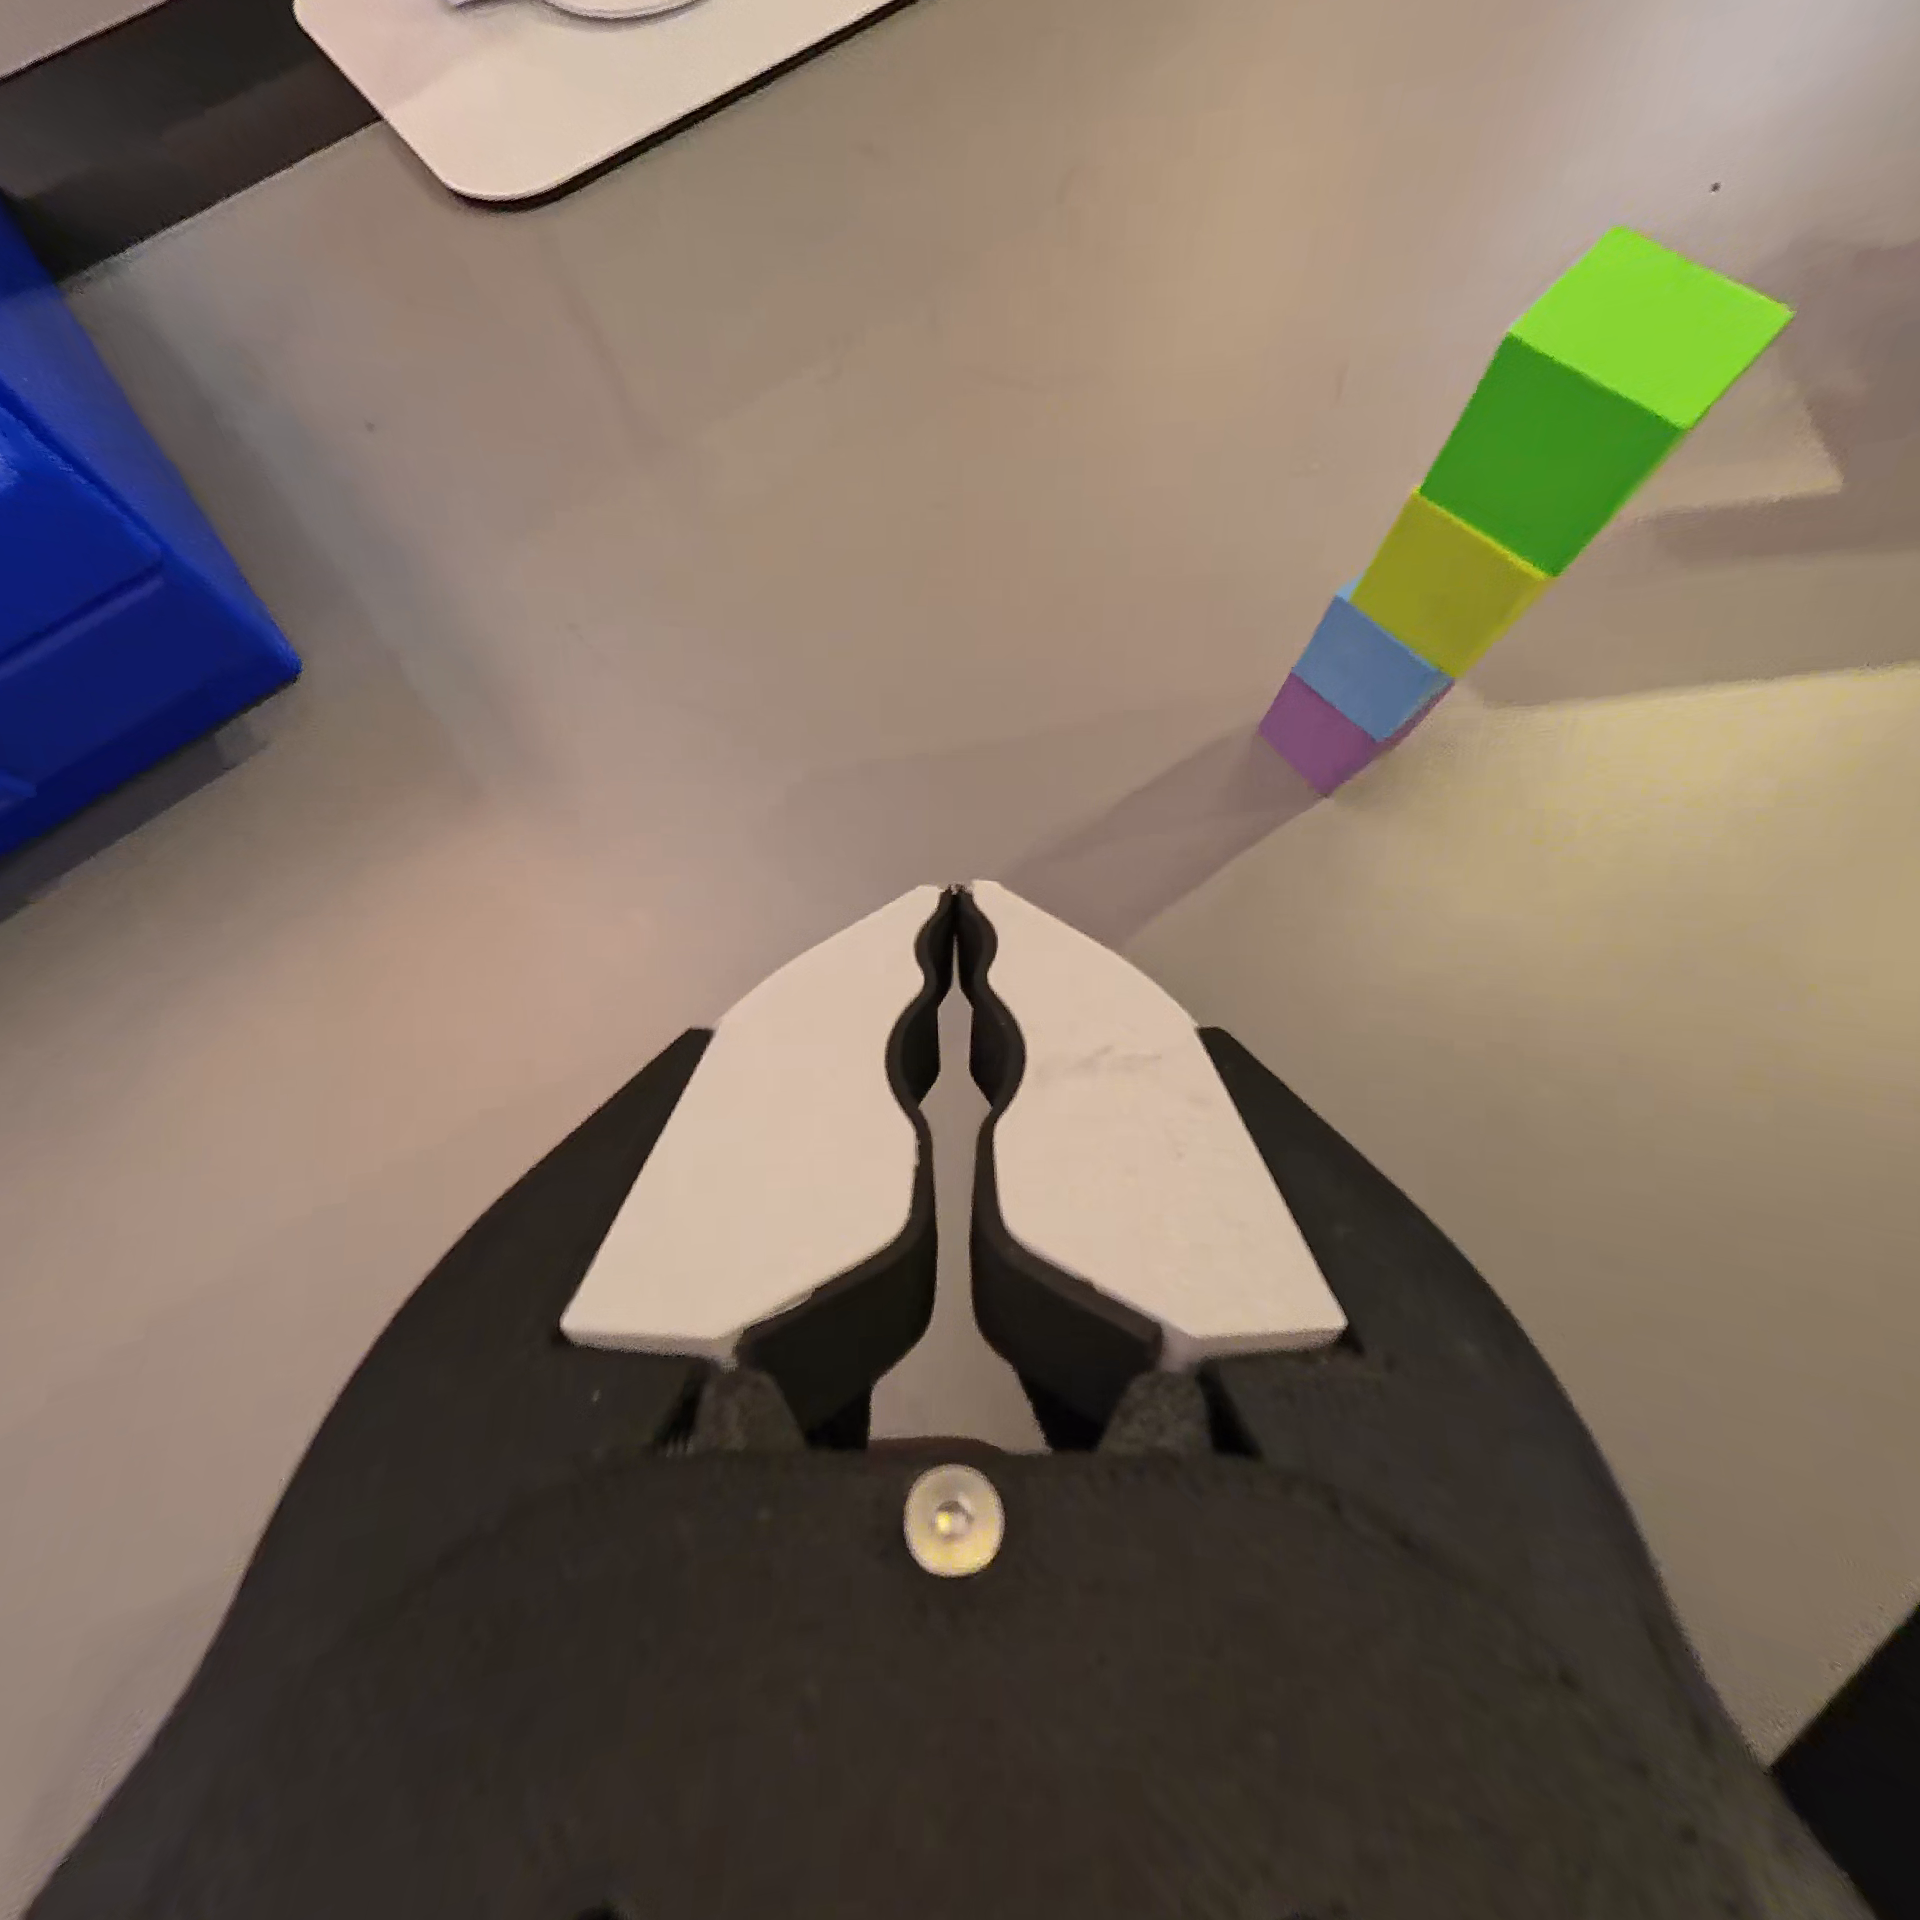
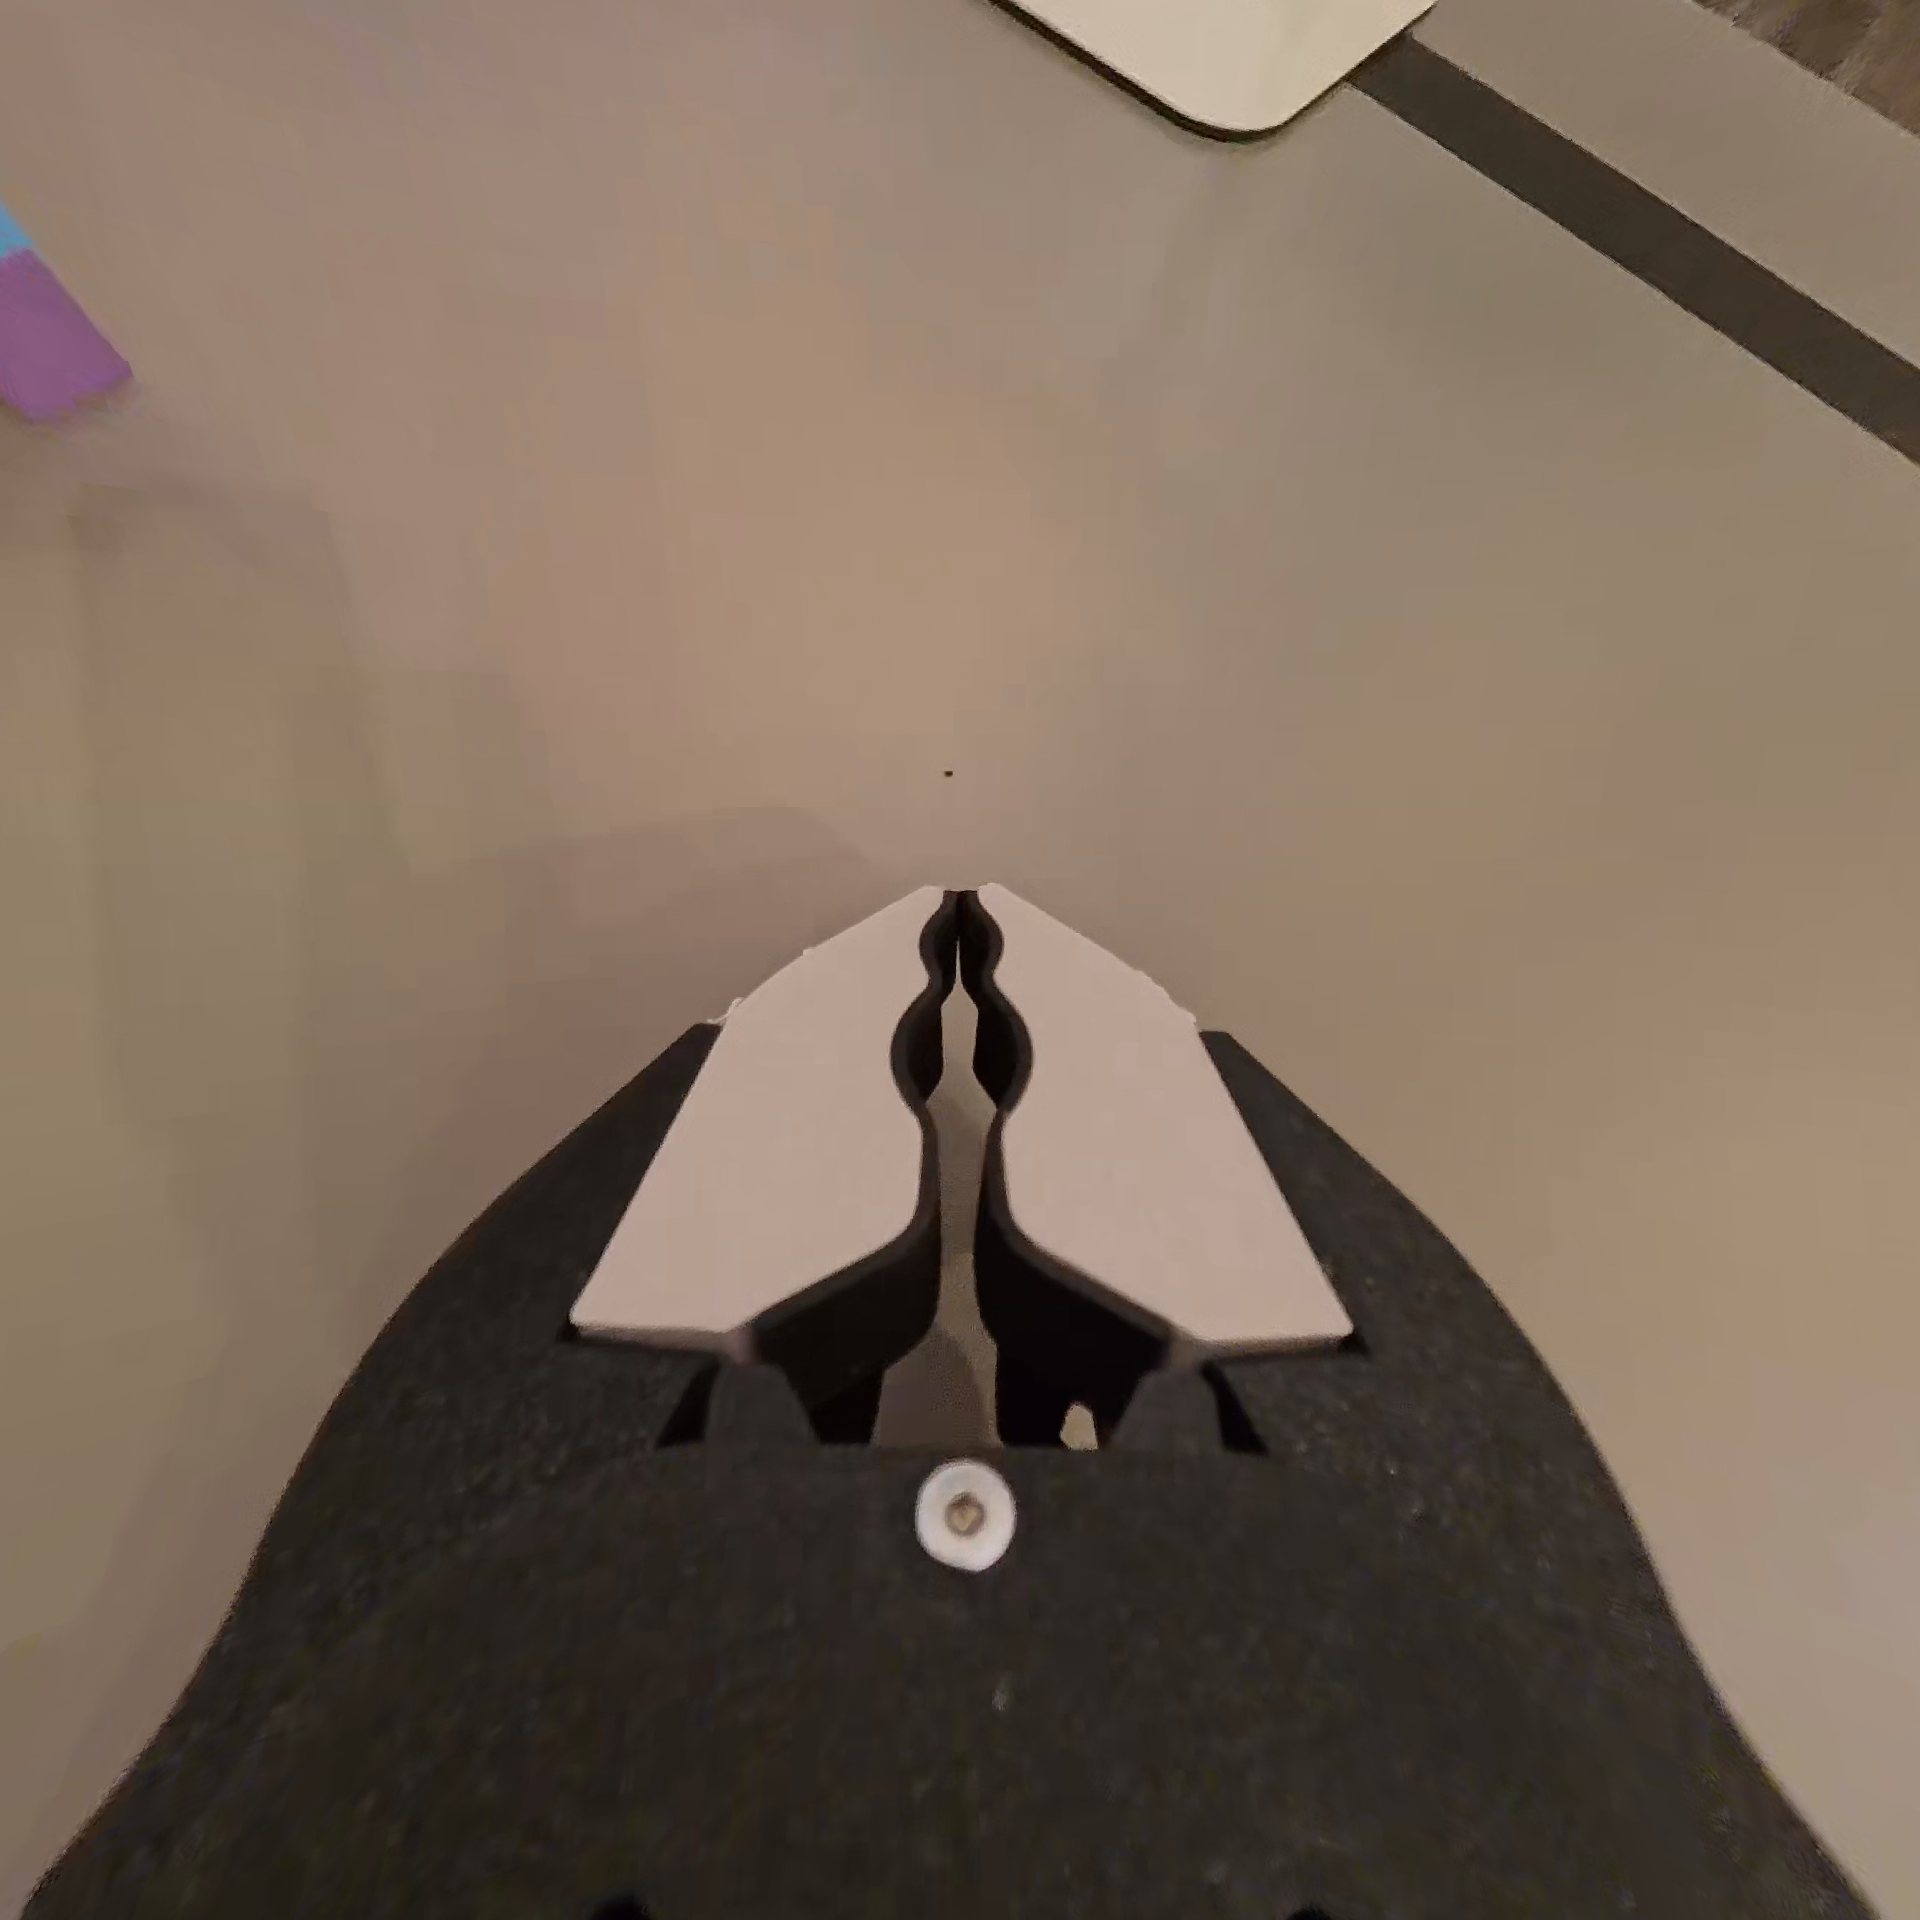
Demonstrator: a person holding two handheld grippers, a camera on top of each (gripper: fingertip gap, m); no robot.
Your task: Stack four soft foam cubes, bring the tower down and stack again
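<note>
Your left tool [image 1: 958, 891]: tips pressed together, nothing between them, hovering over the bare surface [image 1: 727, 623]. Your right tool [image 2: 964, 891]: same, tips meeting on air above the surface.

Tower stands ahead and to the right of your left tool, well apart from it: purple cube [image 1: 1317, 736] at the bottom, blue cube [image 1: 1366, 665] on it, yellow cube [image 1: 1439, 597] next, green cube [image 1: 1558, 457] on top. Cubes sit slightly twisted against each other. In your right view only the purple and blue ones show, at the far left edge.

Blue box [image 1: 94, 582] at left; white pad [image 1: 582, 94] at the far side
</note>
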